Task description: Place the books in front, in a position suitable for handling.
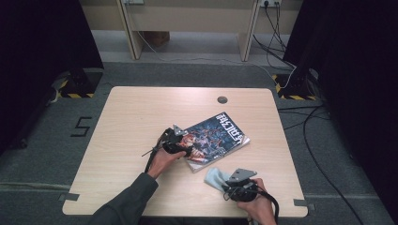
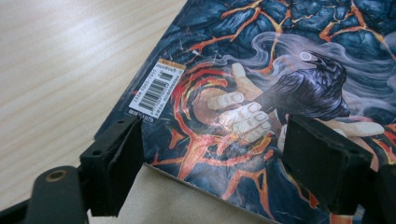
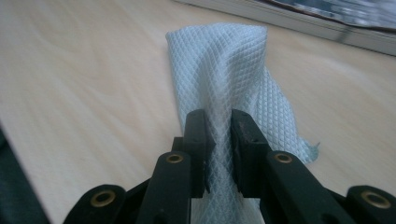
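Note:
A comic book [image 1: 216, 138] with a dark lava-pattern cover [image 2: 261, 84] lies at an angle in the middle of the table. My left gripper [image 1: 187, 149] hovers open over the book's near-left corner, its jaws wide apart above the cover [image 2: 210, 154], next to a barcode sticker [image 2: 156, 88]. A pale blue waffle-weave cloth [image 1: 215, 178] lies on the table by the book's near edge. My right gripper [image 1: 228, 186] is shut on the cloth [image 3: 224, 88], pinching a fold that rises between the jaws.
The wooden table [image 1: 131, 117] has a round cable grommet [image 1: 222, 99] near its far edge. Beyond it stand a wooden desk frame [image 1: 187, 23] and floor cables [image 1: 300, 117]. The book's page edge [image 3: 327, 28] lies just past the cloth.

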The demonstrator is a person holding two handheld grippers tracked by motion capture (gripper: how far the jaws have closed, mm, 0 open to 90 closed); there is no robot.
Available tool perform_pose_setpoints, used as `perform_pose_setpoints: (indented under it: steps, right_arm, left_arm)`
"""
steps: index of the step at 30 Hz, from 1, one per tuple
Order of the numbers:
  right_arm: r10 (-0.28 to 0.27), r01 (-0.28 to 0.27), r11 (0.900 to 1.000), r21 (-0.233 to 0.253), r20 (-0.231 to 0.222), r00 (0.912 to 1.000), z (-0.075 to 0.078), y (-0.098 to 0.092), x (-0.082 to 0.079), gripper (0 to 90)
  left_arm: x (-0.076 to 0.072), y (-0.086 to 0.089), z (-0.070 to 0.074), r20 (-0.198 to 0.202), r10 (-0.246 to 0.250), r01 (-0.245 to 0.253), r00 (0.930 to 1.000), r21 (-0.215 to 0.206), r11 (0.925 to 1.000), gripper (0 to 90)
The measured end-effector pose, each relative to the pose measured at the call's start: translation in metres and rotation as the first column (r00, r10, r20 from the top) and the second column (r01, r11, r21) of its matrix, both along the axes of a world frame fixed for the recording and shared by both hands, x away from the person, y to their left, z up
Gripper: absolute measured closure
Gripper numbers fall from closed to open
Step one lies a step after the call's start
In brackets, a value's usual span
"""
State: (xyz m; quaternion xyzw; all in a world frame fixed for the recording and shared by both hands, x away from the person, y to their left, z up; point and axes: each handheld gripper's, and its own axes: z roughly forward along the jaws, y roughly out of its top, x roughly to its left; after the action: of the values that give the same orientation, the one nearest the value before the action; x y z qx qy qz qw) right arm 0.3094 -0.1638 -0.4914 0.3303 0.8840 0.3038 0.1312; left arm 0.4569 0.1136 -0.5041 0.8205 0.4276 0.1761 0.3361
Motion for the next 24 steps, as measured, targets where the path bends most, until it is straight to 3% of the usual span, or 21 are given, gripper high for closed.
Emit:
perform_pose_setpoints:
  steps: [1, 2, 7, 9, 10, 11, 12, 13, 14, 15, 17, 18, 19, 20, 24]
  right_arm:
    - [0.000, 0.000, 1.000, 0.000, 0.000, 1.0000, 0.000, 0.000, 0.000, 78.3]
    - [-0.044, 0.045, 0.999, -0.013, 0.012, 0.9989, -0.001, -0.010, 0.005, 78.3]
    - [-0.125, 0.126, 0.991, -0.035, 0.030, 0.9917, 0.001, -0.033, 0.015, 78.3]
    - [-0.197, 0.199, 0.980, -0.032, 0.041, 0.9795, -0.001, -0.051, 0.025, 78.1]
    - [-0.213, 0.214, 0.977, -0.024, 0.045, 0.9761, -0.002, -0.055, 0.028, 78.1]
    - [-0.213, 0.214, 0.977, -0.024, 0.045, 0.9761, -0.002, -0.055, 0.028, 78.1]
    - [-0.226, 0.227, 0.974, -0.024, 0.043, 0.9731, -0.002, -0.059, 0.030, 78.1]
    - [-0.242, 0.244, 0.969, -0.037, 0.055, 0.9687, -0.001, -0.063, 0.035, 78.0]
    - [-0.251, 0.254, 0.966, -0.040, 0.062, 0.9660, -0.001, -0.066, 0.038, 77.9]
    - [-0.282, 0.285, 0.958, -0.041, 0.066, 0.9570, -0.001, -0.072, 0.045, 77.7]
    - [-0.296, 0.299, 0.953, -0.047, 0.072, 0.9526, -0.001, -0.075, 0.049, 77.7]
    - [-0.321, 0.324, 0.945, -0.042, 0.066, 0.9447, -0.001, -0.081, 0.055, 77.6]
    - [-0.321, 0.324, 0.945, -0.042, 0.066, 0.9447, -0.001, -0.081, 0.055, 77.6]
    - [-0.334, 0.336, 0.941, -0.038, 0.067, 0.9404, -0.001, -0.083, 0.058, 77.7]
    - [-0.355, 0.358, 0.933, -0.039, 0.073, 0.9322, 0.000, -0.091, 0.067, 77.6]
  left_arm:
    - [0.000, 0.000, 0.000, 0.000, 0.000, 0.000, 1.0000, 0.000, 1.0000, 19.3]
    - [-0.001, 0.002, 0.001, -0.013, -0.004, 0.004, 0.9999, 0.012, 0.9999, 19.2]
    - [-0.010, 0.006, 0.003, -0.015, -0.011, 0.012, 0.9998, 0.036, 0.9993, 19.6]
    - [-0.017, 0.009, 0.004, -0.009, -0.006, 0.006, 0.9999, 0.047, 0.9989, 19.9]
    - [-0.027, 0.013, 0.004, 0.006, -0.015, 0.014, 0.9999, 0.059, 0.9982, 20.7]
    - [-0.027, 0.013, 0.004, 0.006, -0.015, 0.014, 0.9999, 0.059, 0.9982, 21.5]
    - [-0.032, 0.015, 0.002, -0.005, -0.031, 0.031, 0.9995, 0.112, 0.9932, 21.5]
    - [-0.035, 0.016, 0.000, 0.010, -0.041, 0.039, 0.9991, 0.132, 0.9904, 21.2]
    - [-0.038, 0.018, 0.000, 0.004, -0.039, 0.039, 0.9992, 0.116, 0.9925, 21.9]
    - [-0.040, 0.020, 0.000, 0.005, -0.035, 0.034, 0.9994, 0.116, 0.9927, 22.3]
    - [-0.044, 0.021, 0.001, 0.042, -0.046, 0.040, 0.9980, 0.143, 0.9889, 23.2]
    - [-0.044, 0.022, 0.004, 0.045, -0.029, 0.026, 0.9985, 0.084, 0.9961, 23.0]
    - [-0.044, 0.022, 0.004, 0.045, -0.029, 0.026, 0.9985, 0.084, 0.9961, 22.8]
    - [-0.043, 0.022, 0.006, 0.044, -0.019, 0.016, 0.9989, 0.057, 0.9983, 22.8]
    - [-0.035, 0.013, 0.014, 0.045, -0.030, 0.027, 0.9985, 0.052, 0.9983, 22.3]
